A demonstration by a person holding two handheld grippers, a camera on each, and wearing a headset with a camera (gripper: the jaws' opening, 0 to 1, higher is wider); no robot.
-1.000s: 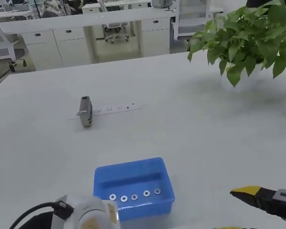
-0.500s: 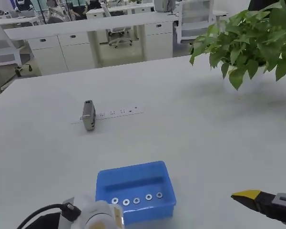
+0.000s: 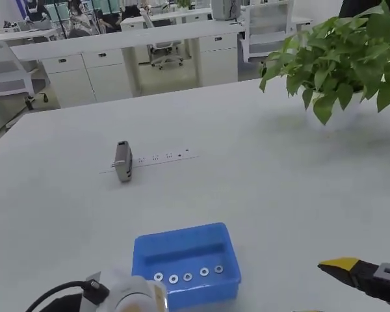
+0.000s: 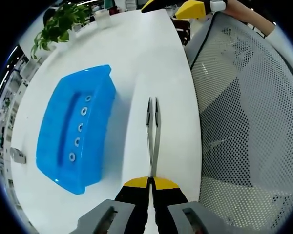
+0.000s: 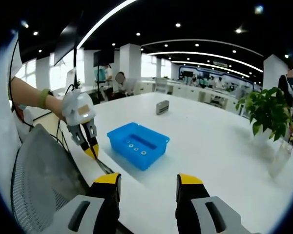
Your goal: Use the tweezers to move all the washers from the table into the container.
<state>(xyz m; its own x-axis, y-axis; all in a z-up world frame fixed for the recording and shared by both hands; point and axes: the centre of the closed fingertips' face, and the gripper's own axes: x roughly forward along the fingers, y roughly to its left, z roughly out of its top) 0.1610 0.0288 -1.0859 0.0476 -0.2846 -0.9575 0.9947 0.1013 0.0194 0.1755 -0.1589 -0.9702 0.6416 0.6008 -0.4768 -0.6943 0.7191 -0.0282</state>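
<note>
Left gripper clamps tweezers (washers in container).

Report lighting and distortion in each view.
Head view: even light, the plant casting a faint shadow on the table. Left gripper view: fisheye curves the table edge; the blue container is sharp. Right gripper view: ceiling light strips bow into arcs.

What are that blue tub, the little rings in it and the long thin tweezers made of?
Blue rectangular tub: likely plastic, glossy, evenly coloured, with smooth moulded walls.
Small silvery ring-shaped washers: probably metal, bright and reflective.
Long thin grey tweezers: apparently steel, with a dull grey sheen along thin flat blades.
</note>
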